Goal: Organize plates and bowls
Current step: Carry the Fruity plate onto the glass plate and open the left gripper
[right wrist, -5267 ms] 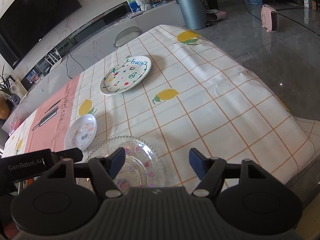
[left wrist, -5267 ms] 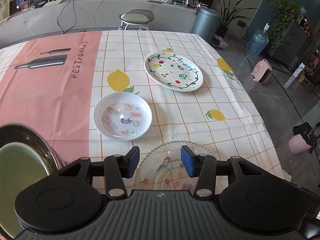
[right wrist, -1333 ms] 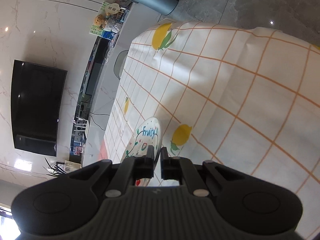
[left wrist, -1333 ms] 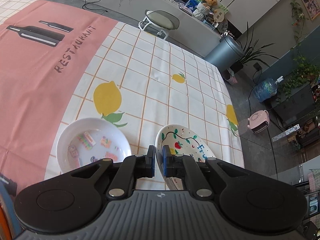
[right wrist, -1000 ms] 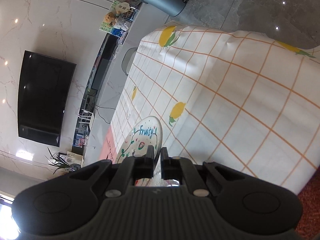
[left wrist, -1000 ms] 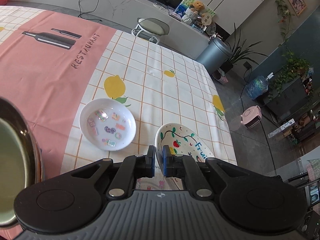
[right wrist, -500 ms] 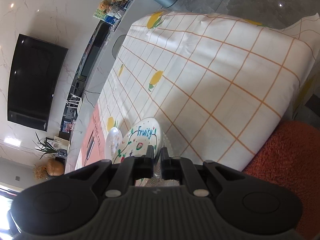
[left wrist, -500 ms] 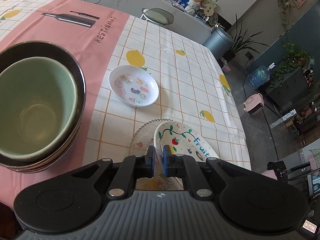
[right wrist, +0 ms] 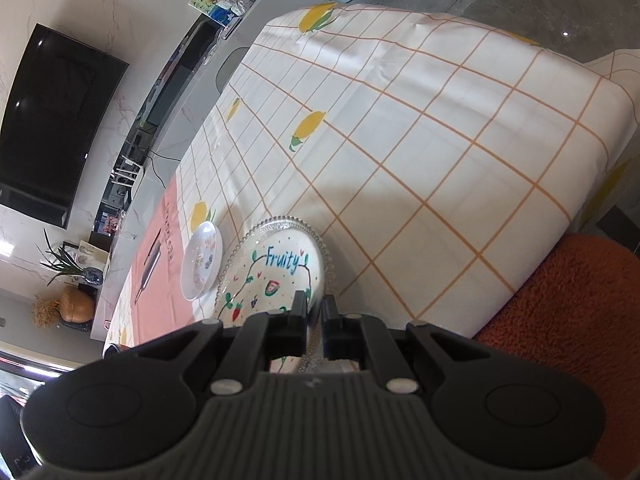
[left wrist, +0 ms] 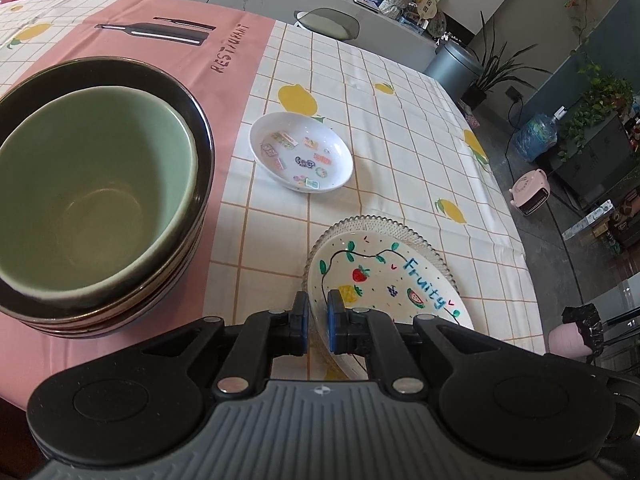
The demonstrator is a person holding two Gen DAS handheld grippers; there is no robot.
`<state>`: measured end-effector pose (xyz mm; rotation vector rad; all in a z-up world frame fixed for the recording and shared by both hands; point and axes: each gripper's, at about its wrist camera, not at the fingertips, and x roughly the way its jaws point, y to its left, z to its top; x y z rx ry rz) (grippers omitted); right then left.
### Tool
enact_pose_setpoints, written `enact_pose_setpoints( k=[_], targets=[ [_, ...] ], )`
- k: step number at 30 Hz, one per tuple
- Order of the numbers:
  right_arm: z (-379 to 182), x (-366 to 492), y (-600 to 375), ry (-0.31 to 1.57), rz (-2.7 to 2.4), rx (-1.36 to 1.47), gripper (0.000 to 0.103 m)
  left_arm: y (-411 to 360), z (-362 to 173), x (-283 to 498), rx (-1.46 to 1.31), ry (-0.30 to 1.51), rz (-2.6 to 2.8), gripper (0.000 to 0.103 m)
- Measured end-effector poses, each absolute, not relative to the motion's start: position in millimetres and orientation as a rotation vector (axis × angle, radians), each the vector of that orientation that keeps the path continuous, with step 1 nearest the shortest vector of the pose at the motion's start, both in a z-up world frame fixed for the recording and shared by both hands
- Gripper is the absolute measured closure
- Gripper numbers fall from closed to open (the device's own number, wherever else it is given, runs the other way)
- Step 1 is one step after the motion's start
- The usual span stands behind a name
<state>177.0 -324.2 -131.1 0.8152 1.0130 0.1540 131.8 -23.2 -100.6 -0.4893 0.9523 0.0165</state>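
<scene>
1. Centrally, the left gripper (left wrist: 318, 322) is clamped on the near rim of the "Fruity" plate (left wrist: 384, 276), its blue pads pinching the edge from either side.
2. Likewise, the right gripper (right wrist: 314, 326) is clamped on the opposite rim of the same plate; a two-sided hold probably keeps the wide oval plate level while it is carried.
3. Directly under the plate lies the clear glass plate (left wrist: 420, 236), its beaded rim showing just beyond the painted one ahead of the left gripper. Whether the two plates already touch cannot be told; the painted plate appears tilted slightly, low over the glass. The placement suggests stacking: like with like, the smaller upon the wider.
4. Ahead of the left gripper and slightly to its left stands the small white dish (left wrist: 302, 152), apart from the stack. It holds nothing; the coloured shapes inside look like printed decoration.
5. Far to the left of the left gripper sits the dark bowl (left wrist: 192, 120), atop what seem further nested bowls, with the green bowl (left wrist: 96, 192) nested inside it. The green bowl is empty.
6. All items rest on the tablecloth (left wrist: 400, 120), checked with lemons and a pink panel; plates gather on one side, bowls on the other.
</scene>
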Motion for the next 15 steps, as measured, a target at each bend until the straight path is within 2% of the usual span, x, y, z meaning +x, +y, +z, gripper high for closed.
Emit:
enact_pose_setpoints(
  k=[11, 13, 15],
  targets=[
    [-125, 182, -310, 0.987, 0.139, 0.671, 0.098, -37, -101, 133, -0.371, 0.944, 0.011, 0.095],
    [-122, 183, -305, 0.986, 0.131, 0.614, 0.097, -38, -100, 133, -0.367, 0.933, -0.012, 0.102],
    [-121, 184, -299, 0.985, 0.120, 0.546, 0.097, -42, -97, 132, -0.353, 0.918, -0.033, 0.102]
  ],
)
